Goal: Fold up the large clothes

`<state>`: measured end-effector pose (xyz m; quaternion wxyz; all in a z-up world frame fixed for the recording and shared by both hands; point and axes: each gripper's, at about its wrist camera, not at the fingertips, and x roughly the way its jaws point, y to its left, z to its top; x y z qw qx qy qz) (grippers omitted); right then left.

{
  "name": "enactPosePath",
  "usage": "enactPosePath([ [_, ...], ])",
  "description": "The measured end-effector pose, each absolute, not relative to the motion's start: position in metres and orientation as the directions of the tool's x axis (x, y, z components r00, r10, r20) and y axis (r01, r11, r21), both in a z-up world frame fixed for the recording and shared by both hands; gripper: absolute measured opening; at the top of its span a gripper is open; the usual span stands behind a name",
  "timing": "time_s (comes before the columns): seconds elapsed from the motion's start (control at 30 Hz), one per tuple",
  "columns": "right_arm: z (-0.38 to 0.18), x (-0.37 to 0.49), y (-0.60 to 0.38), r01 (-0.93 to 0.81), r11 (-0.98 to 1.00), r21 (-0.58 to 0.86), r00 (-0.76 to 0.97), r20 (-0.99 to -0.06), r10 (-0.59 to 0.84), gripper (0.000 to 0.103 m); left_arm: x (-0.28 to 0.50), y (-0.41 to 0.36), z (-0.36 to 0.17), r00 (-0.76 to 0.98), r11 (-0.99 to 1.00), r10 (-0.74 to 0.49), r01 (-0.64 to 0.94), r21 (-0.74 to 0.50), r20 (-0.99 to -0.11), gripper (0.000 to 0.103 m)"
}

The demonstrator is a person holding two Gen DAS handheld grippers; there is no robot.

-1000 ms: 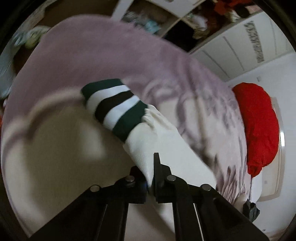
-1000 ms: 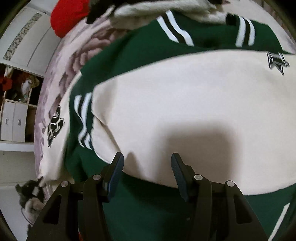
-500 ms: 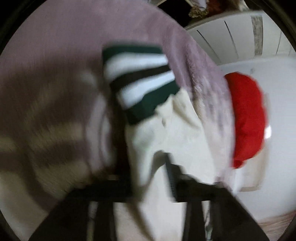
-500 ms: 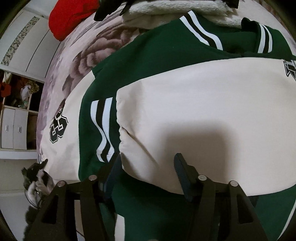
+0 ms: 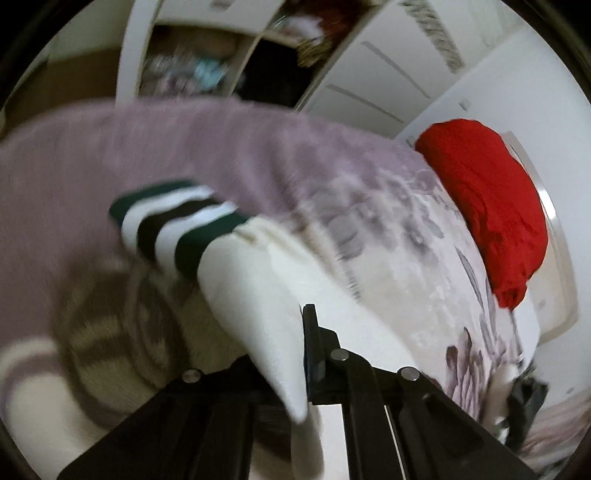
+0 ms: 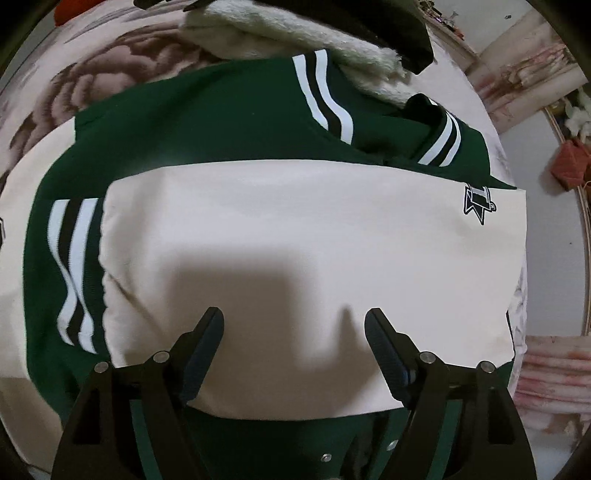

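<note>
Left gripper (image 5: 301,354), low in its frame, pinched the cream sleeve (image 5: 255,295) above the mauve bedspread (image 5: 207,147); its striped cuff (image 5: 173,229) hung at centre left. Right gripper (image 6: 293,343) had just been opening, spread over the green-and-cream jacket (image 6: 295,229) filling its frame, nothing between its fingers.

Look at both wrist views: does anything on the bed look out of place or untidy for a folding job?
Yes. A fuzzy cream garment lies heaped on the green jacket's top edge, crowding the fold. A red bundle sits crumpled at the bed's far end.
</note>
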<state>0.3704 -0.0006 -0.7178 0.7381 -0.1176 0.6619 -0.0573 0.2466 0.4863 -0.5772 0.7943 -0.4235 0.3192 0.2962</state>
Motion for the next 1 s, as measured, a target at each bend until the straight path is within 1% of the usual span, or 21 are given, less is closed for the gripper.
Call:
enactPosePath([
  [0.1, -0.715, 0.368, -0.001, -0.074, 0.963, -0.257, 0.132, -0.96, -0.246, 0.081, 0.255, 0.468, -0.539, 0.63, 0.557, 0.265, -0.718, -0.417, -0.73, 0.001],
  [0.2, -0.708, 0.365, -0.004, -0.077, 0.969, -0.234, 0.156, -0.963, -0.22, 0.081, 0.272, 0.448, -0.508, 0.648, 0.628, 0.302, -0.687, -0.365, -0.699, 0.001],
  [0.37, -0.699, 0.363, -0.015, -0.075, 0.983, -0.165, 0.167, -0.974, -0.151, 0.081, 0.286, 0.398, -0.47, 0.686, 0.724, 0.312, -0.619, -0.303, -0.658, 0.0],
  [0.5, -0.69, 0.362, -0.039, -0.051, 0.993, -0.107, 0.17, -0.981, -0.097, 0.081, 0.296, 0.343, -0.439, 0.728, 0.8, 0.291, -0.541, -0.26, -0.62, 0.0],
  [0.67, -0.685, 0.361, -0.077, -0.019, 0.997, -0.073, 0.176, -0.982, -0.069, 0.081, 0.313, 0.263, -0.413, 0.767, 0.878, 0.232, -0.43, -0.211, -0.599, 0.0],
  [0.77, -0.682, 0.357, -0.107, -0.005, 0.998, -0.062, 0.173, -0.983, -0.061, 0.081, 0.32, 0.2, -0.405, 0.779, 0.927, 0.168, -0.333, -0.171, -0.604, 0.0],
  [0.9, -0.685, 0.353, -0.16, 0.033, 0.999, -0.04, 0.148, -0.988, -0.044, 0.081, 0.331, 0.104, -0.409, 0.776, 0.972, 0.032, -0.172, -0.162, -0.63, 0.0],
  [1.0, -0.688, 0.345, -0.211, 0.093, 0.996, -0.018, 0.121, -0.992, -0.029, 0.081, 0.339, 0.033, -0.42, 0.75, 0.984, -0.062, -0.066, -0.168, -0.658, 0.0],
])
